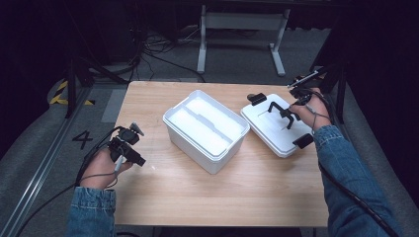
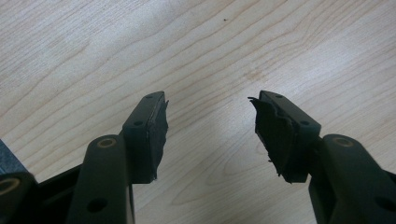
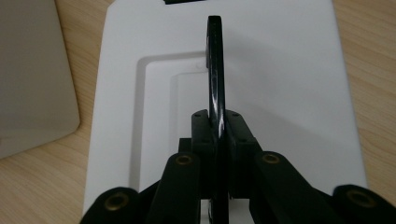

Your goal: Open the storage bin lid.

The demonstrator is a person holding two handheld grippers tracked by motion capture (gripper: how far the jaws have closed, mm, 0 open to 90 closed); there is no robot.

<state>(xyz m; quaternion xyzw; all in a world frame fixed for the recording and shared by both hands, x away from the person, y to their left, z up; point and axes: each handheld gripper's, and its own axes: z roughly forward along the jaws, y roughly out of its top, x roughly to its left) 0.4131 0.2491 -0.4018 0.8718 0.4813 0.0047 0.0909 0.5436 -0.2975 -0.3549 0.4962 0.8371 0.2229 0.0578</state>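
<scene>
The left gripper (image 1: 140,159) is held low at the left hand (image 1: 101,168), its jaws spread wide apart with nothing between them; worn pads (image 2: 158,128) are seen on their inner faces. The right gripper (image 1: 288,115) is extended forward from the right hand (image 1: 306,106), its jaws pressed together on a thin black handle (image 3: 215,70). Both forearms are clad in denim sleeves (image 1: 341,168).

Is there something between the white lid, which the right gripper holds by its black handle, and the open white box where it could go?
Nothing visible does. The white plastic lid lies on the table, right of the open white plastic box, with bare wood between them. The right gripper is clamped on the lid's black handle. The left gripper rests far left.
</scene>
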